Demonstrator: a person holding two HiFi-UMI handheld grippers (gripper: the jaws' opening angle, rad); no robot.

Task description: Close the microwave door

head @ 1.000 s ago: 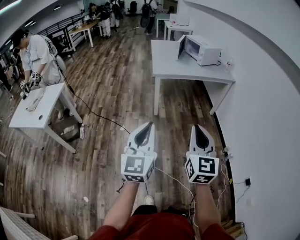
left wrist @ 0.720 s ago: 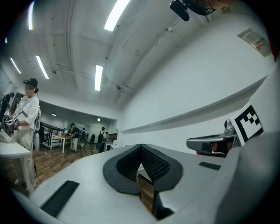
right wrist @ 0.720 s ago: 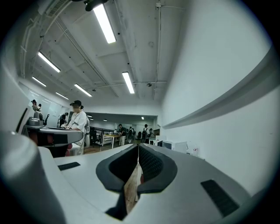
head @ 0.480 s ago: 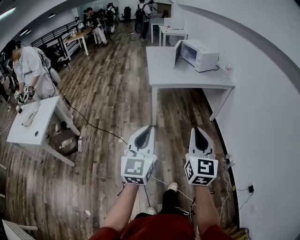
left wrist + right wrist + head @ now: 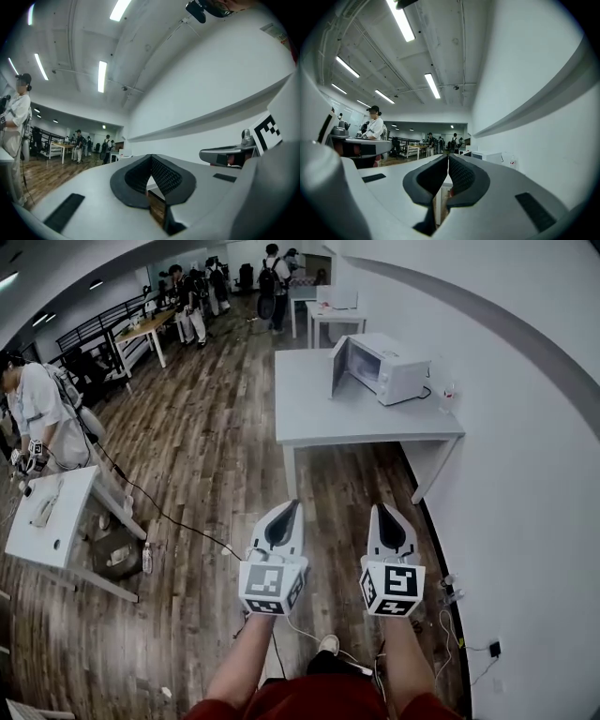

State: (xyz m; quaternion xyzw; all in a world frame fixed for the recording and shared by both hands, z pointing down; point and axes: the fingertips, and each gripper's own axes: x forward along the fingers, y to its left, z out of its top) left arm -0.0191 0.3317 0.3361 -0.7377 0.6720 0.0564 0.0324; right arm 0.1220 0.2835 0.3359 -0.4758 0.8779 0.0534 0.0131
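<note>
so your left claw (image 5: pixel 295 506) and right claw (image 5: pixel 382 508) are both held out in front of you, side by side and pointing about level across the room. in the left gripper view the dark ribbed pads meet at the tips with nothing pinched in there, so that claw is closed up and empty. the right gripper view is the same deal: pads together at the tip, nothing held.

the white boxy microwave (image 5: pixel 398 367) sits on the long white rectangular surface (image 5: pixel 314 423) ahead of you, toward its right end and close to the white wall. its door (image 5: pixel 337 367) is swung wide open, sticking out from the left side of the oven front, and you can see into the cavity. both claws are well apart from it, with a stretch of brown wood plank floor (image 5: pixel 216 427) between you and the surface's legs.

off to your left a person in a white top (image 5: pixel 37 418) stands behind a smaller white table (image 5: pixel 52 526), and a thin black cable (image 5: pixel 169 517) snakes over the floor from there toward you. a few more people (image 5: pixel 192 296) are grouped at the far end of the room.
</note>
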